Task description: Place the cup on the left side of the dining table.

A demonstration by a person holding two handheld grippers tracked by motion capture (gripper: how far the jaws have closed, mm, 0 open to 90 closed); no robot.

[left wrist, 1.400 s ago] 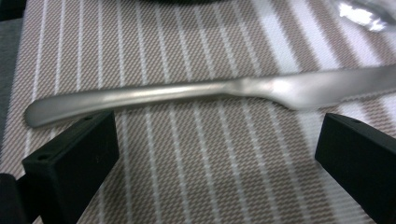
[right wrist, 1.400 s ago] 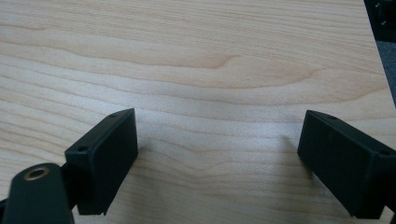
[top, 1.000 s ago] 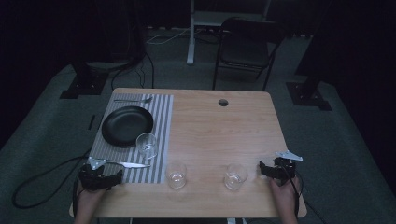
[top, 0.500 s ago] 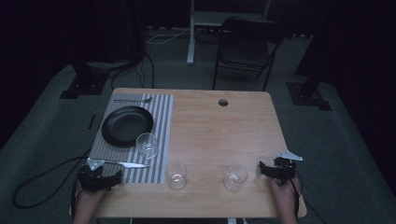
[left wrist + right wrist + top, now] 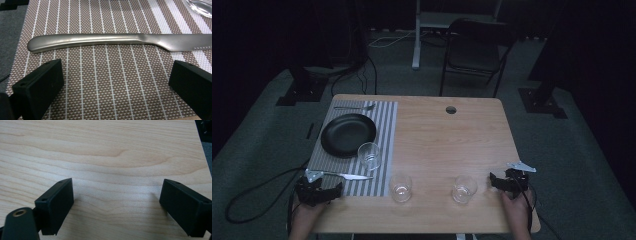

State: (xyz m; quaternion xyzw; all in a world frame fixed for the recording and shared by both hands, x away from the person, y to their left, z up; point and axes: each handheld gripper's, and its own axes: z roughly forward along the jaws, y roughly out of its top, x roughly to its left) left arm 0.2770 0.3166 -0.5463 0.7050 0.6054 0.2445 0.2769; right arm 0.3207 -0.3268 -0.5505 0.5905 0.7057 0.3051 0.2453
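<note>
- Nothing had shifted since a second earlier: both grippers sat where they had been, and the knife [image 5: 117,41], the glasses and the plate [image 5: 348,134] had not moved. I judged the work had not yet begun.
- The left gripper [image 5: 318,190] rested at the near left corner of the bench [image 5: 452,140], its jaws spread wide and empty over the striped placemat [image 5: 100,87], with the knife lying flat just beyond them, handle to the left in the left gripper view.
- The right gripper [image 5: 507,181] lay near the right edge, jaws wide and holding nothing, with bare wood before them.
- One glass [image 5: 369,155] stood on the mat just beside the plate; two more glasses [image 5: 401,187] [image 5: 464,189] stood near the front edge between the grippers.
- The near edge was close to both hands, so little room lay behind them. The middle and far right of the bench lay open; a fork [image 5: 354,106] lined the far edge of the mat.
</note>
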